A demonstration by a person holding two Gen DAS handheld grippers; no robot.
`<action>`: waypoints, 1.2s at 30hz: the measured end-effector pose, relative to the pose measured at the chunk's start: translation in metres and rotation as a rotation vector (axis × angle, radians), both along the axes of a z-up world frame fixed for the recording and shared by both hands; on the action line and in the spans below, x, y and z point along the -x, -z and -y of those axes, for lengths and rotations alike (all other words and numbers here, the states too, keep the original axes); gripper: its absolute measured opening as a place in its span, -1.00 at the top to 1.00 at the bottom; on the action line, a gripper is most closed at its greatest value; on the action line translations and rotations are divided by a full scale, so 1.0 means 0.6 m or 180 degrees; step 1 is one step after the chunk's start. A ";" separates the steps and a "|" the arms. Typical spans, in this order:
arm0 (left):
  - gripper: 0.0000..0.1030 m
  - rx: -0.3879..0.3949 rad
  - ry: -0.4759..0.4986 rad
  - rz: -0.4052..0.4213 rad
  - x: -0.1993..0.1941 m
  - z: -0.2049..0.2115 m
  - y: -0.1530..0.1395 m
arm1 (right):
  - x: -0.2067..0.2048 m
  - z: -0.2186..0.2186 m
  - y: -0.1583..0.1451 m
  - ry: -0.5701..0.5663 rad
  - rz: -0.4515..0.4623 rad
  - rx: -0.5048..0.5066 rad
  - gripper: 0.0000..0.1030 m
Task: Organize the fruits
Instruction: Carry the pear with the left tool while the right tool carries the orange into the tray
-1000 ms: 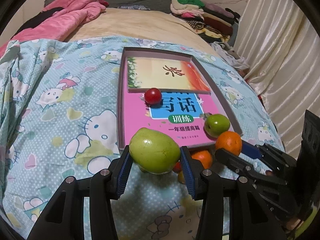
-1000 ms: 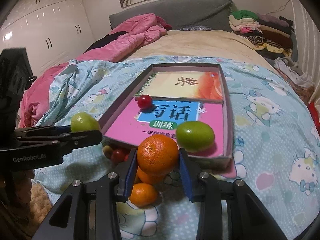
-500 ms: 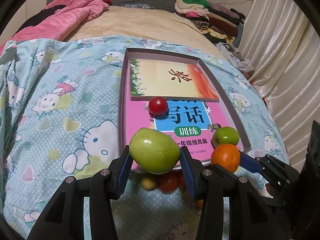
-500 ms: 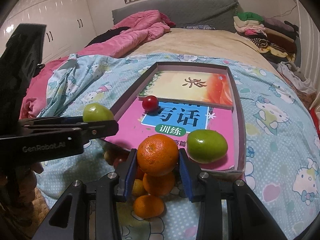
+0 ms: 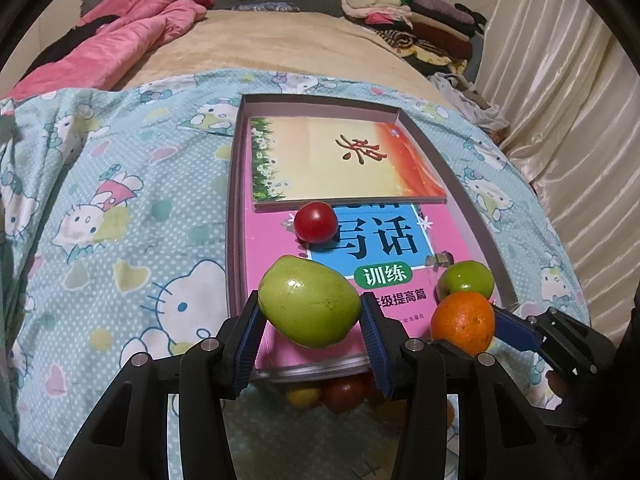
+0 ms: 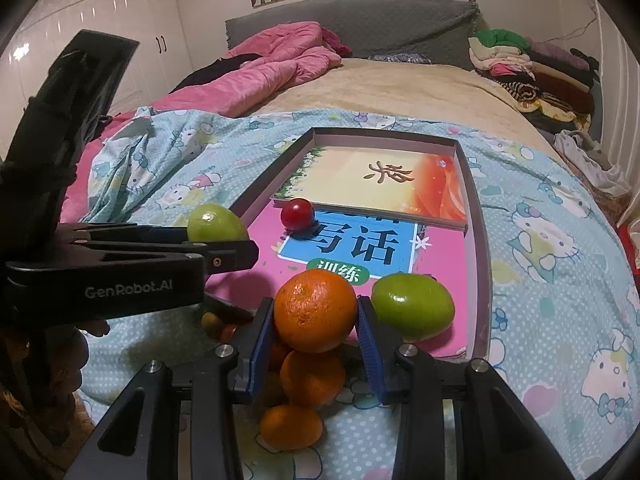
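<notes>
My left gripper (image 5: 310, 340) is shut on a large green fruit (image 5: 309, 306), held above the near edge of a shallow box (image 5: 234, 200) lined with books. My right gripper (image 6: 316, 348) is shut on an orange (image 6: 315, 309), just before the box's near edge. Inside the box lie a red tomato (image 5: 315, 222) near the middle and a second green fruit (image 6: 413, 306) at the near right corner. On the bedsheet below the grippers sit more oranges (image 6: 312, 376) and small red and yellow fruits (image 5: 338, 394). In the right wrist view the left gripper (image 6: 218, 256) shows at left with its green fruit (image 6: 216, 224).
The box rests on a light blue cartoon-print sheet (image 5: 120, 216) over a bed. A pink quilt (image 5: 120, 52) lies at the far left, folded clothes (image 5: 412, 24) at the far right, a curtain (image 5: 568, 120) along the right side. White wardrobes (image 6: 100, 32) stand left.
My left gripper has carried the green fruit forward over the box's near edge, so the loose fruits slid below it in view. The right gripper with the orange has stayed about in place.
</notes>
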State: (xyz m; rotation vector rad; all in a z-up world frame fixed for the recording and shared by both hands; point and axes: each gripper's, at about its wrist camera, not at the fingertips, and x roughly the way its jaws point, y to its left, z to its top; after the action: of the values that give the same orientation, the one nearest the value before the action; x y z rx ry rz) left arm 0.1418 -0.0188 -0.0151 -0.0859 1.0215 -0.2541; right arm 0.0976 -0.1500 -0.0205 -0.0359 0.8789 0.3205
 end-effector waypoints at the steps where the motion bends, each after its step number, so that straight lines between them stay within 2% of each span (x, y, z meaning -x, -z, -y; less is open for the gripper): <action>1: 0.05 -0.0009 0.0009 -0.0011 -0.003 0.000 0.002 | -0.002 -0.001 0.000 0.0004 0.0000 0.0004 0.22; 7: 0.05 -0.0022 0.0043 -0.0104 -0.012 0.002 0.016 | -0.015 -0.004 0.006 -0.0004 -0.0019 0.0024 0.22; 14: 0.05 -0.0125 0.0095 -0.0120 -0.012 0.009 0.026 | -0.033 -0.016 0.021 -0.0123 -0.0067 0.0209 0.22; 19: 0.07 -0.0057 0.0112 -0.0203 -0.014 0.009 0.038 | -0.041 -0.021 0.026 -0.0201 -0.0089 0.0245 0.22; 36: 0.07 0.0012 0.0082 -0.0189 -0.014 0.006 0.041 | -0.061 -0.031 0.030 -0.0504 -0.0214 0.0375 0.22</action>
State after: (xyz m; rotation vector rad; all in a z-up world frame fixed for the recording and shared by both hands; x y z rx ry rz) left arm 0.1505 -0.0225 -0.0395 -0.0843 1.0816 -0.2784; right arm 0.1339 -0.1312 -0.0387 -0.2055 0.9631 0.4193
